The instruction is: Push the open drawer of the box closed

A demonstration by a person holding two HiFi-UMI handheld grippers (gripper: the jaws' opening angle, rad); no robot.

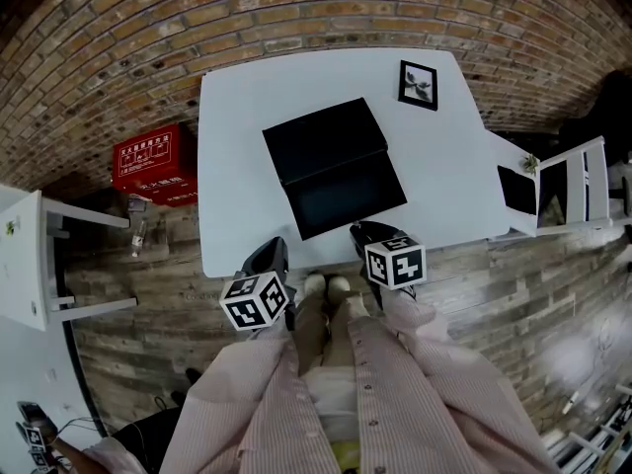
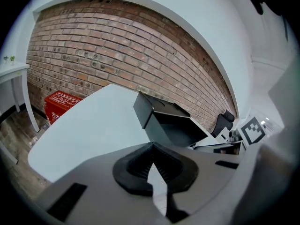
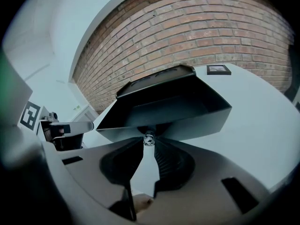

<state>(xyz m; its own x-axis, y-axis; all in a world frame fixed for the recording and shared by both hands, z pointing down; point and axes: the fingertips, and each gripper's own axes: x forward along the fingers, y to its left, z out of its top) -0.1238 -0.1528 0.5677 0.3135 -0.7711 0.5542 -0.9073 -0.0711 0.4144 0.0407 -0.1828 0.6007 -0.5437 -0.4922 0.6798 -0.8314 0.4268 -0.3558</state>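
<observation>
**Desk:** Two things I need first: what surface are you on, and where is the drawer?

**Operator:** I'm over a plain white table (image 1: 237,166). The black box (image 1: 321,136) sits near the table's middle, turned at an angle. Its drawer (image 1: 346,200) stands pulled out toward the table's near edge.

**Desk:** What else is on the table?

**Operator:** I see a small framed picture (image 1: 418,84) at the table's far right corner.

**Desk:** And the room?

**Operator:** A brick wall (image 1: 296,18) runs behind the table's far edge. The floor (image 1: 128,344) is grey wooden planks. A red crate (image 1: 153,161) stands on it just left of the table, and a white chair (image 1: 573,186) is off the table's right side.

**Desk:** Your grippers?

**Operator:** My left gripper (image 1: 269,260) hangs at the table's near edge, with its fingers pressed together on nothing. My right gripper (image 1: 367,233) is at the same edge, further right, at the drawer's front. Its fingers pinch the small metal knob (image 3: 149,138) on the drawer's face.
</observation>
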